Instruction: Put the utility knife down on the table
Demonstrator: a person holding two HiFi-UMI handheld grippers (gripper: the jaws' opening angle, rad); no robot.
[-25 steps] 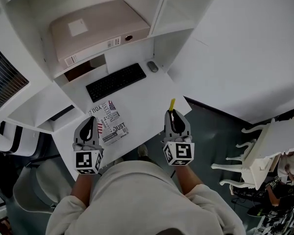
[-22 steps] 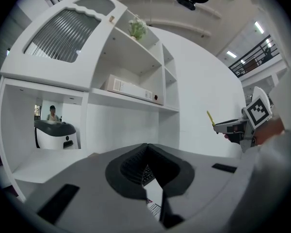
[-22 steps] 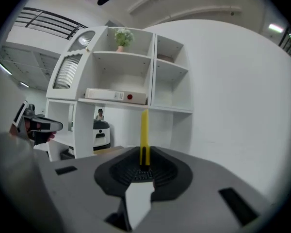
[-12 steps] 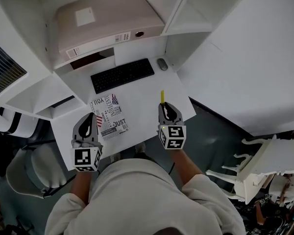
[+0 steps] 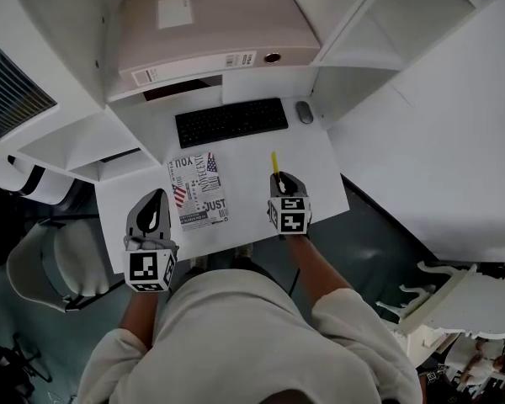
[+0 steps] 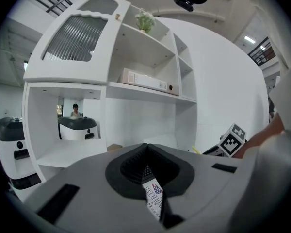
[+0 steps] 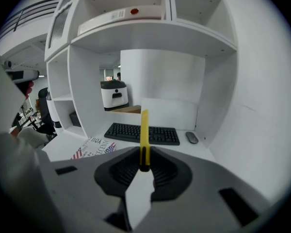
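Over the white tabletop [image 5: 320,158] we hold the right tool [image 5: 279,178] clenched on the utility knife [image 5: 274,162]. Its slim yellow body is pinched between the dark pads and sticks straight out ahead of the jaws. From the head view the knife points toward the black keyboard [image 5: 231,122] and lies over the bare patch between the printed leaflet [image 5: 199,189] and the tabletop's right edge. We cannot tell whether its tip touches the surface. In the right gripper view the knife [image 7: 144,130] rises upright from the right tool [image 7: 144,166], with the keyboard [image 7: 141,133] and a small grey mouse [image 7: 191,138] beyond it.

Our left tool [image 5: 156,194] hangs at the tabletop's near left corner, just beside the leaflet. Its jaws are drawn together at the tips and grip nothing. In the left gripper view a strip of the leaflet [image 6: 154,198] shows through the slit behind the left tool [image 6: 146,152]. A large beige binder [image 5: 210,32] lies flat on the shelf above the keyboard.
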